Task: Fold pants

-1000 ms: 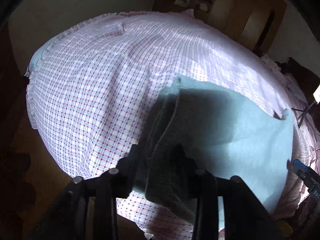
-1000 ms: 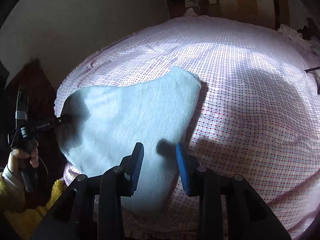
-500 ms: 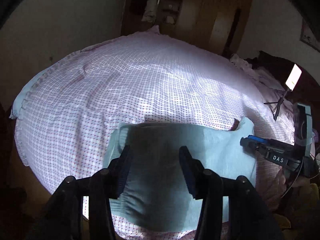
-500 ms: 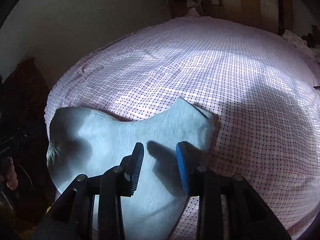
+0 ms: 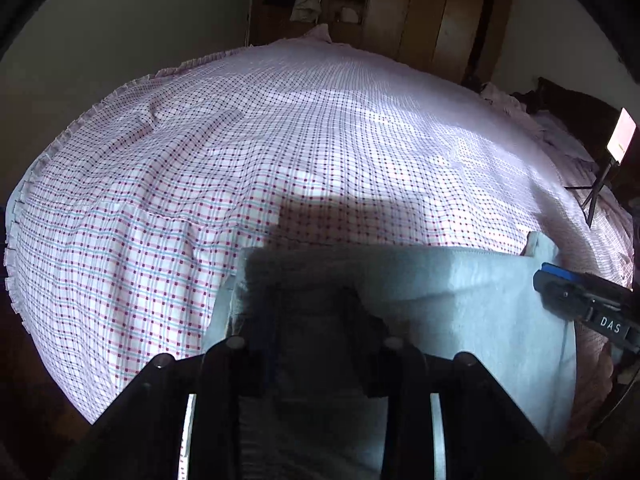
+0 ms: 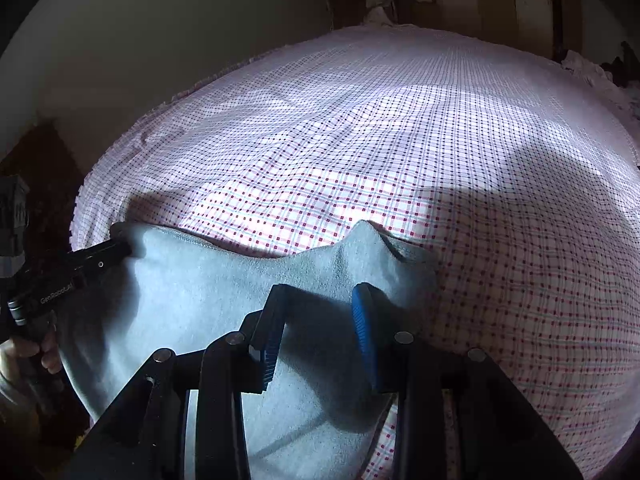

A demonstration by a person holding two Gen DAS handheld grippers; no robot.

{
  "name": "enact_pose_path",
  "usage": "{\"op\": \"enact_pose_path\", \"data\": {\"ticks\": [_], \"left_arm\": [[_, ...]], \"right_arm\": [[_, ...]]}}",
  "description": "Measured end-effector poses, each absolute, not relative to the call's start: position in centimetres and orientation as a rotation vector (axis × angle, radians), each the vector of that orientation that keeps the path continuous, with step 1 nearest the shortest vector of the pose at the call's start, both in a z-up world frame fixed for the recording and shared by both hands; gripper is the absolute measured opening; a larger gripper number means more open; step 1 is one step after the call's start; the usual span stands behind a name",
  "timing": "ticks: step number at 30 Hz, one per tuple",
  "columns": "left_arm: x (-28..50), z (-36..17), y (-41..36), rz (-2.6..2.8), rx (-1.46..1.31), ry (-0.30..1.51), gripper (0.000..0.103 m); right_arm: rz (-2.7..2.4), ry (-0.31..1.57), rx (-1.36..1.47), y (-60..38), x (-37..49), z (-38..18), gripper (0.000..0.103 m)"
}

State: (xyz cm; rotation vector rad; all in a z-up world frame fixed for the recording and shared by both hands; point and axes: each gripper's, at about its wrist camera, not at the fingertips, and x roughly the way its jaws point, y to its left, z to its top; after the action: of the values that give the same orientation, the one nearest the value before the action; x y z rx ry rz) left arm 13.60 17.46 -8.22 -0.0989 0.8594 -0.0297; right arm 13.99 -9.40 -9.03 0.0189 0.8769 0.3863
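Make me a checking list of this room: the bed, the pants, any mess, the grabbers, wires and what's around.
Surface: checked bedsheet, wrinkled, partly in shadow.
Job's things: light blue pants lying at the near edge of the bed, partly folded.
Clutter: heap of cloth at the far right corner.
Grippers: left gripper is over the pants with cloth between its fingers. It has just been closing, but it is too dark to tell if it grips. Right gripper has its blue fingers apart above the pants.
Cables: nothing seen.
Surroundings: wooden wardrobe, plain wall, bright screen on a stand.
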Motion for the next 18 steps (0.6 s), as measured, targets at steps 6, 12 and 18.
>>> {"op": "enact_pose_path", "data": {"ticks": [6, 12, 18], "left_arm": [[10.8, -6.6, 16.7, 0.052, -0.041, 0.900, 0.037], [7.9, -5.0, 16.8, 0.096, -0.012, 0.874, 0.042], [6.3, -3.8, 16.7, 0.184, 0.089, 0.804, 0.049]], "right_arm": [[0.379, 0.896, 0.105, -10.9, 12.2, -7.6, 0.027], [0.352, 0.909, 0.145, -12.7, 8.8, -6.8, 0.051], [0.301, 0.955, 0.166, -13.8, 6.3, -7.7, 0.053]]}}
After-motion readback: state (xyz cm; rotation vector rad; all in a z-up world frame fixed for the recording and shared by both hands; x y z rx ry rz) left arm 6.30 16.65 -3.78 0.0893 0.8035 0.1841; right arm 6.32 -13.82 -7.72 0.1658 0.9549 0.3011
